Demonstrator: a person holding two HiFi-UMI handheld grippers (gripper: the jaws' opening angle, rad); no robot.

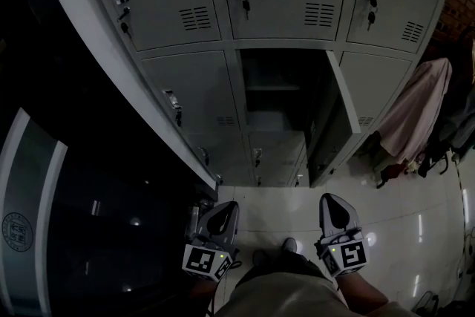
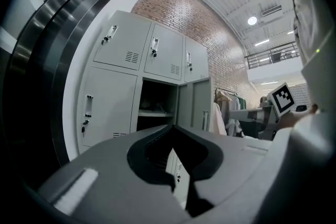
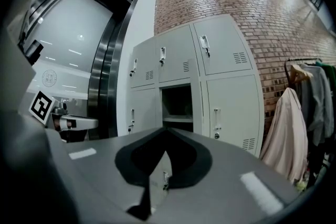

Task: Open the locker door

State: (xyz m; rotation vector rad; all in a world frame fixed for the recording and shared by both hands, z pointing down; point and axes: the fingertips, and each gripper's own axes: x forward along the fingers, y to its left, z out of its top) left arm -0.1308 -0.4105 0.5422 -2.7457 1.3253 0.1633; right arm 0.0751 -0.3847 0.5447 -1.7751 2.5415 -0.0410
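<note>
A bank of grey lockers (image 1: 178, 4) faces me. The middle locker (image 1: 278, 89) stands open and its door (image 1: 343, 96) is swung out to the right, showing a dark inside with a shelf. Both grippers hang low by my body, well short of the lockers. My left gripper (image 1: 225, 206) is shut with nothing in it, and my right gripper (image 1: 332, 198) is shut and empty too. In the left gripper view the open locker (image 2: 155, 105) shows above the closed left gripper (image 2: 173, 128). In the right gripper view the same locker (image 3: 177, 107) sits beyond the closed right gripper (image 3: 167, 131).
The other locker doors are closed, some with keys hanging from the locks (image 1: 245, 5). A pale garment (image 1: 415, 108) hangs on a rack at the right. A dark curved glass wall (image 1: 74, 197) runs along the left. White tiled floor (image 1: 282, 208) lies in front.
</note>
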